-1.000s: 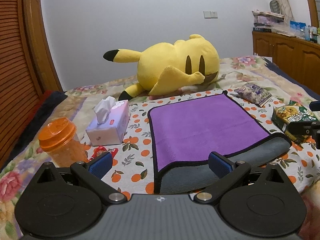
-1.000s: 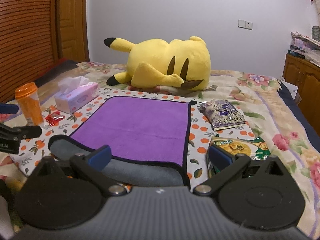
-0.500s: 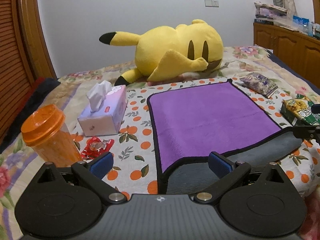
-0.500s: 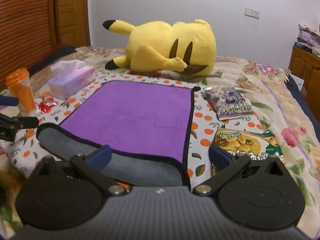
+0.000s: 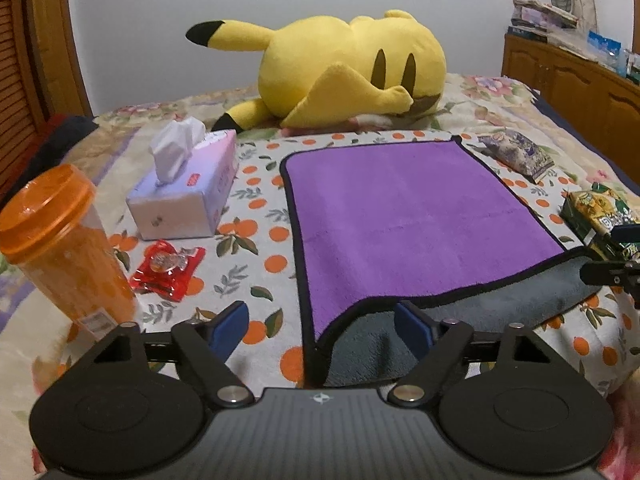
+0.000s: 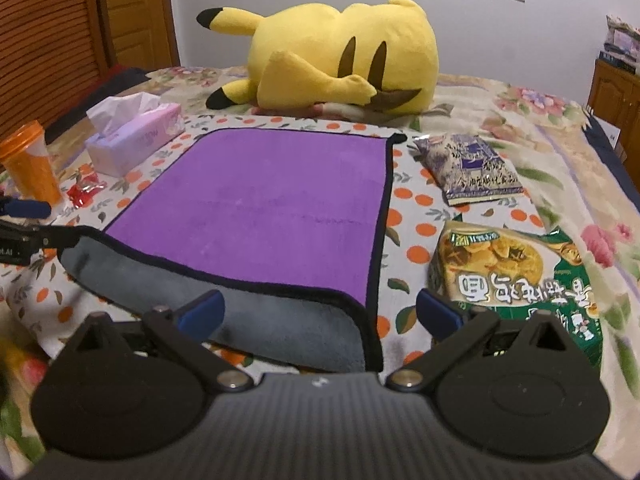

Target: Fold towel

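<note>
A purple towel (image 5: 404, 216) with black trim lies flat on the bed. Its near edge is turned over and shows the grey underside (image 5: 480, 320). It also shows in the right wrist view (image 6: 264, 204). My left gripper (image 5: 320, 328) is open, its fingers straddling the towel's near left corner. My right gripper (image 6: 320, 312) is open over the towel's near right corner. Each gripper shows at the edge of the other's view: the right gripper (image 5: 616, 264), the left gripper (image 6: 24, 220).
A yellow plush (image 5: 344, 72) lies behind the towel. A tissue box (image 5: 184, 188), an orange bottle (image 5: 60, 240) and a red wrapper (image 5: 168, 264) sit to the left. Two snack bags (image 6: 468, 168) (image 6: 516, 276) lie to the right. A wooden cabinet (image 5: 580, 76) stands far right.
Both grippers have moved forward and lower towards the towel's near corners. The towel has not moved, and both grippers stay open.
</note>
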`<act>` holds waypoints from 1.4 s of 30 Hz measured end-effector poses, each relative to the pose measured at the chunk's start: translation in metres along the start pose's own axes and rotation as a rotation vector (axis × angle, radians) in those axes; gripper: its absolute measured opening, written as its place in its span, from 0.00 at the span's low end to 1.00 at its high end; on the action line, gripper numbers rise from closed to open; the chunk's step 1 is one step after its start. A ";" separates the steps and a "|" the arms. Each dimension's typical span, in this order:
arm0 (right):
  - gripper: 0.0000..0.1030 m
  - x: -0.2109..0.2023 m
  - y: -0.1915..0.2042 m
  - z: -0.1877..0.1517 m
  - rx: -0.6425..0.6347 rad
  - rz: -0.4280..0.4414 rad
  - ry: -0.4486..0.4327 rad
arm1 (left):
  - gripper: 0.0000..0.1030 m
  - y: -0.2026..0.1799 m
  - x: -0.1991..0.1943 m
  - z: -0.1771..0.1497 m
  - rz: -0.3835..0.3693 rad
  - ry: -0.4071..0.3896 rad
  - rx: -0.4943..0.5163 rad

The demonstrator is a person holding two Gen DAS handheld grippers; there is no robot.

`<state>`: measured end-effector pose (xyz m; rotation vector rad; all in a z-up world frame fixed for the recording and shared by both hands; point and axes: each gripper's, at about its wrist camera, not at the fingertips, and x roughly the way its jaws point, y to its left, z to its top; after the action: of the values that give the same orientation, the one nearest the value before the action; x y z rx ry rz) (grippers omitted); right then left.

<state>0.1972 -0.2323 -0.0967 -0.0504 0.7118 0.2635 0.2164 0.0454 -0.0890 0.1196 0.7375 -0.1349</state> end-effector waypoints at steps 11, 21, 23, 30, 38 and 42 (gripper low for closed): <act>0.83 0.009 -0.006 -0.002 0.024 0.042 0.055 | 0.51 -0.002 0.008 -0.004 -0.027 0.063 0.010; 0.69 0.013 -0.011 -0.003 0.051 0.086 0.093 | 0.38 -0.004 0.011 -0.008 -0.035 0.091 0.019; 0.66 0.014 -0.012 -0.003 0.052 0.091 0.101 | 0.38 -0.004 0.012 -0.009 -0.038 0.097 0.024; 0.47 0.015 -0.017 -0.003 0.054 0.087 0.112 | 0.31 -0.006 0.015 -0.011 -0.044 0.111 0.036; 0.23 0.015 -0.022 -0.003 0.049 0.074 0.116 | 0.18 -0.007 0.014 -0.011 -0.047 0.105 0.040; 0.24 0.015 -0.026 -0.002 0.064 0.068 0.115 | 0.18 -0.007 0.015 -0.012 -0.044 0.109 0.043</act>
<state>0.2133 -0.2546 -0.1093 0.0198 0.8369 0.3040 0.2182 0.0389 -0.1077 0.1532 0.8465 -0.1873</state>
